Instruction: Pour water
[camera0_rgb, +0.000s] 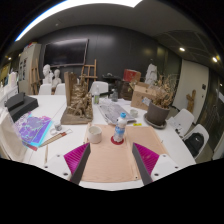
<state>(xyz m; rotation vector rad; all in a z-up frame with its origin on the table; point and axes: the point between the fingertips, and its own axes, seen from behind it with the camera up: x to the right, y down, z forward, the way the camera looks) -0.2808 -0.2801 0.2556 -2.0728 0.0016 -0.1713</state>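
Two vessels stand on the brown mat (110, 160) on the white counter (60, 135): a small clear bottle (121, 127) with a blue label, and a pale cup (96, 132) just to its left. Both sit upright, just ahead of the fingers and between their lines.

The gripper (110, 160) is level and low, pointed across the counter toward the far wall. Its fingers are apart, holding nothing, with the magenta pads (75, 155) facing inward on either side of the mat.

Handling, as a judgement: the bottle is probably thin plastic, light, smooth and prone to buckle or slip under hard pressure. Grasp it at mid-body across the label, below the neck, with moderate force. The cup looks light and could tip if nudged.

Clutter lies beyond: a plant pot (158, 113) to the far right and a colourful book (33, 128) to the near left.
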